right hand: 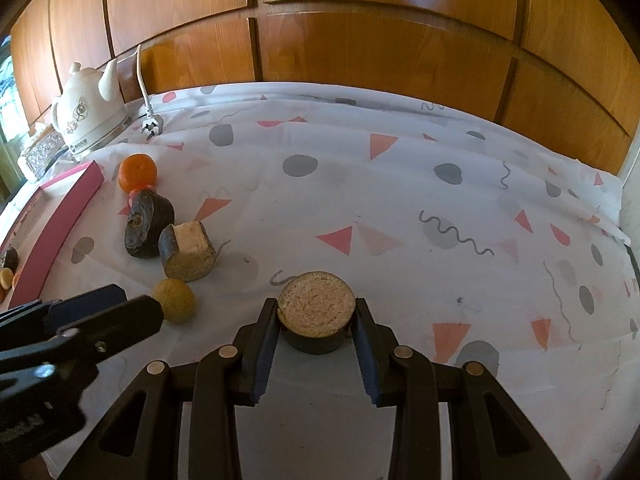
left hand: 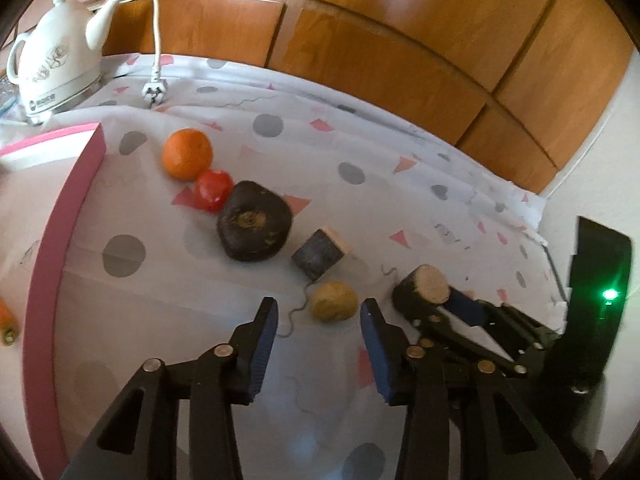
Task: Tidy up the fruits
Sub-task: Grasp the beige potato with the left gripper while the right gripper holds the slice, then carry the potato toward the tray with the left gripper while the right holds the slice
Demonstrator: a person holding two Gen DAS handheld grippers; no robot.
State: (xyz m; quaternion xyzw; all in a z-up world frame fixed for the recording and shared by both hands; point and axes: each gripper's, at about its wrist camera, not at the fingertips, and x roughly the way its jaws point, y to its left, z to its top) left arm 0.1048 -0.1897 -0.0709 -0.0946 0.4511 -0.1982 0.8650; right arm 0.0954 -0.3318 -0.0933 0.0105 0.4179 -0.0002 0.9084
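Tablecloth [right hand: 400,184]: white, printed with grey dots, pink triangles and squiggles; covers the whole work surface in front of wooden cabinet doors [right hand: 360,40].

Right gripper [right hand: 316,316]: fingers narrow, pads pressed on both sides of a round dark-skinned cut piece [right hand: 316,308], pale cut face up (the same piece shows at the gripper tip in the left view [left hand: 424,290]). The piece sits low over the cloth; whether it touches the cloth cannot be told.

Left gripper [left hand: 318,312]: fingers apart with nothing between the pads. A small yellowish round fruit [left hand: 334,301] lies on the cloth just past the fingertips, not gripped.

Row on the cloth, running away from the left gripper toward the far left:
- a dark block with pale cut faces [left hand: 320,254], near the yellowish fruit;
- a large dark lump with a brown stem scar [left hand: 254,226];
- a red tomato [left hand: 213,196], touching the lump;
- an orange [left hand: 187,154], touching the tomato.

Pink tray [left hand: 52,232]: at the left edge, rim raised; an orange item [left hand: 8,322] partly visible inside, too cropped to name.

White kettle [left hand: 56,60]: far left corner, its cord and plug [left hand: 154,94] lying loose on the cloth.
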